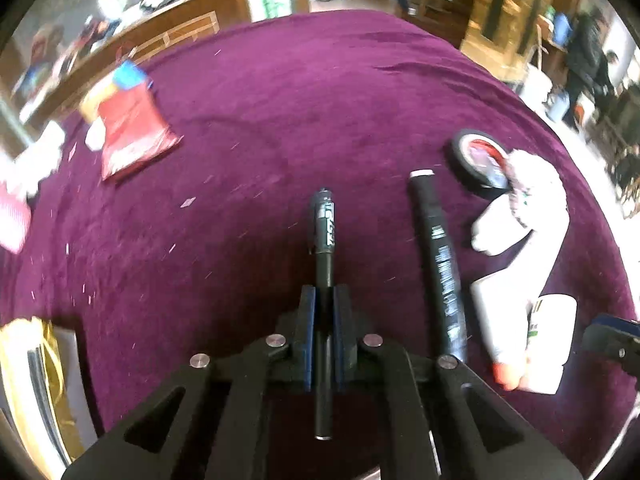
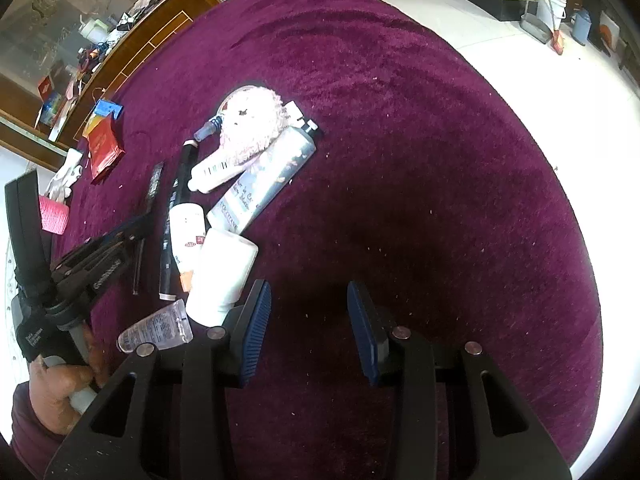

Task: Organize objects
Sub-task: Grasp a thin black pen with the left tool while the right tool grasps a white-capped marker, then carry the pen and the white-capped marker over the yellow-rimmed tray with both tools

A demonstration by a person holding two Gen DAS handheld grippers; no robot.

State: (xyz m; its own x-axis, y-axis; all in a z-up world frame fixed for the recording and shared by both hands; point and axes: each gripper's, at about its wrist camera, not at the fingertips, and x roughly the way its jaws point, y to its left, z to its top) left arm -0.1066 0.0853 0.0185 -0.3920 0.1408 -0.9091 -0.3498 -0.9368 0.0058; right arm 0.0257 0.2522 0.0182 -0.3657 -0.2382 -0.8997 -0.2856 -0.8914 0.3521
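Note:
My left gripper (image 1: 325, 300) is shut on a black pen (image 1: 325, 236), which points forward over the purple cloth (image 1: 280, 100). It also shows from the side in the right wrist view (image 2: 134, 234). A long black tube (image 1: 438, 256) lies just right of the pen. Right of that is a cluster of white bottles (image 1: 516, 320), a fluffy pink-white item (image 1: 532, 184) and a round black tin (image 1: 476, 160). My right gripper (image 2: 308, 312) is open and empty over bare cloth, just right of the same cluster: white bottles (image 2: 224, 276), a grey tube (image 2: 268, 180), a small clear bottle (image 2: 158, 330).
A red packet (image 1: 128, 136) with a blue-and-yellow item lies at the far left of the cloth, seen too in the right wrist view (image 2: 102, 144). A pink object (image 2: 54, 216) sits near the left edge. A wooden counter with clutter (image 2: 100, 40) stands behind. White floor lies to the right.

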